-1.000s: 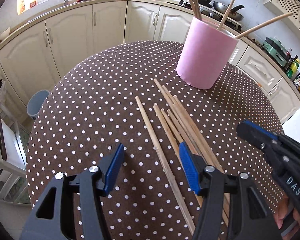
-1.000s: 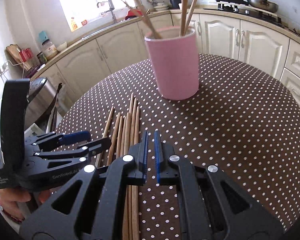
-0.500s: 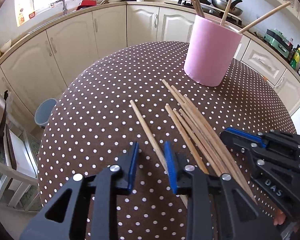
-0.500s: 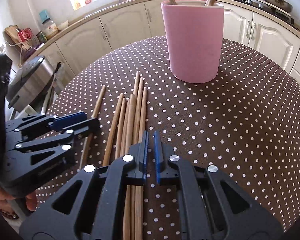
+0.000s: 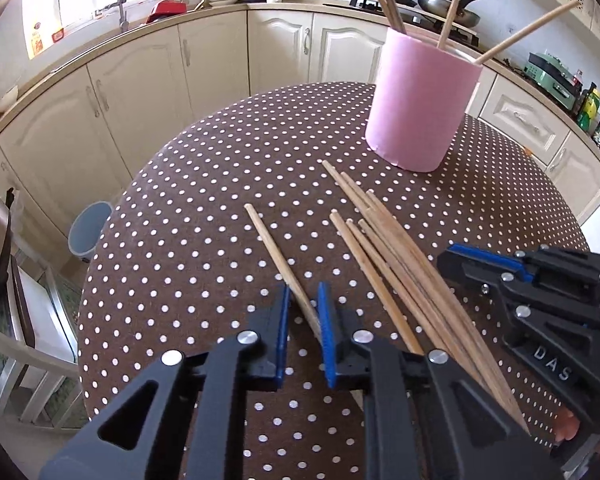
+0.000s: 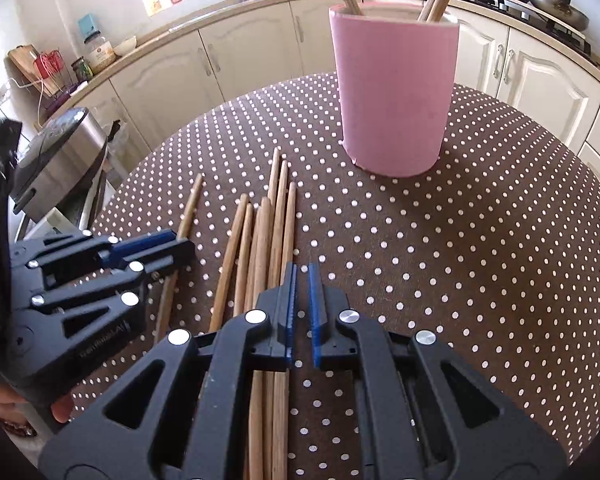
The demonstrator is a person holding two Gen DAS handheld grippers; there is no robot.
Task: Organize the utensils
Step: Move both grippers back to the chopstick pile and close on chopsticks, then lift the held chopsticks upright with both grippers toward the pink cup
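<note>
On the dotted table [image 5: 204, 184] | my left hand-held gripper [image 5: 302, 322] is pinching a lone chopstick [image 5: 276, 256], not fully clamped | right hand-held gripper [image 6: 301, 314] nearly closed, empty, beside the chopstick bundle [image 6: 266, 236] | pink holder [image 5: 418, 108] well beyond | risk: off-centre grip is letting it slip.

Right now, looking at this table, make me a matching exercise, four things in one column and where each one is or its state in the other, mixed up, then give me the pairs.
Things:
1. pink holder
2. lone chopstick
3. chopstick bundle
4. right tool

Places or states:
A. between the left tool's blue pads
B. nearly shut, holding nothing
C. upright, with chopsticks standing in it
D. lying loose on the dotted tablecloth, beside the right tool

Pairs: 1-C, 2-A, 3-D, 4-B
</note>
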